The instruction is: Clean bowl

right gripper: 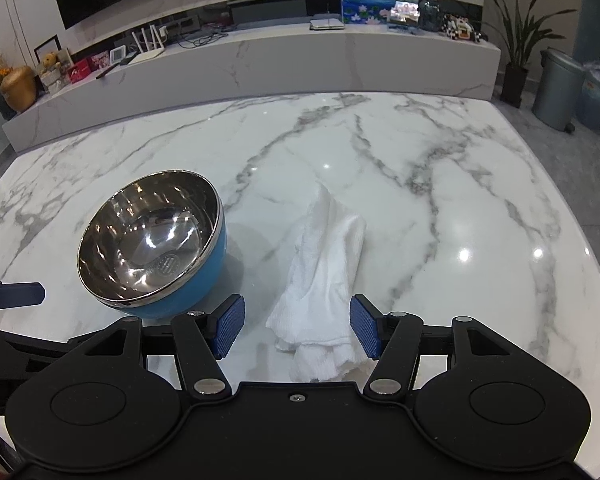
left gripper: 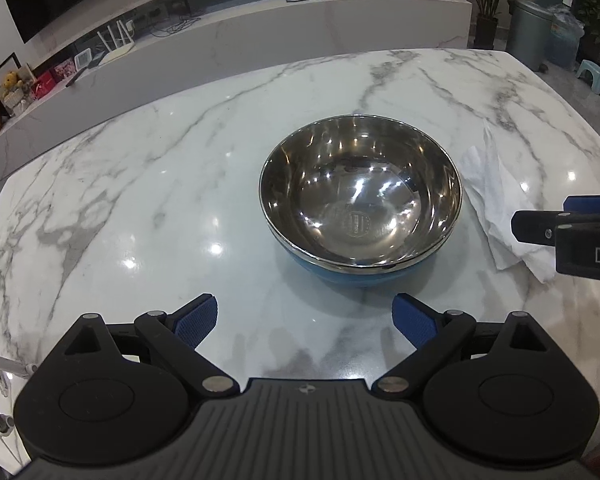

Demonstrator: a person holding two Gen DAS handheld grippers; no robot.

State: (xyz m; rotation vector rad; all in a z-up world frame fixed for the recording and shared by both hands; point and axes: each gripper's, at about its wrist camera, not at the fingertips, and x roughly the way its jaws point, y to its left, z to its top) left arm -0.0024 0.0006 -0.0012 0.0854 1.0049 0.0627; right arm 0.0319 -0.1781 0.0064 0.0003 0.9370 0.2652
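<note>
**Cloth first, then the bowl**

The bowl, steel inside and blue outside, stood upright on the marble table, with nothing visible in it but reflections and a stamped mark at the bottom. The white cloth lay crumpled on the table just to its right, apart from it or barely so.

The right gripper had its jaws spread wide, straddling the near end of the cloth, with the blue pads on either side and not yet pressing it. The left gripper was also spread and held nothing; it sat short of the bowl's near rim, with bare table between.

The step in hand looked like picking up the cloth. To do it well, the right gripper probably needed to sink until the pads bracketed a thick fold rather than a loose edge, then close fully, so that a good wad hung ahead of the fingers for wiping. A thin pinch would likely let the cloth slip or trail.

The bowl looked light and the table glossy, so it could slide or tip under a wipe. The left gripper would do best to take the near rim, one finger inside and one outside, before the cloth went in. Wiping from the far wall down through the bottom seemed the surest path.
</note>
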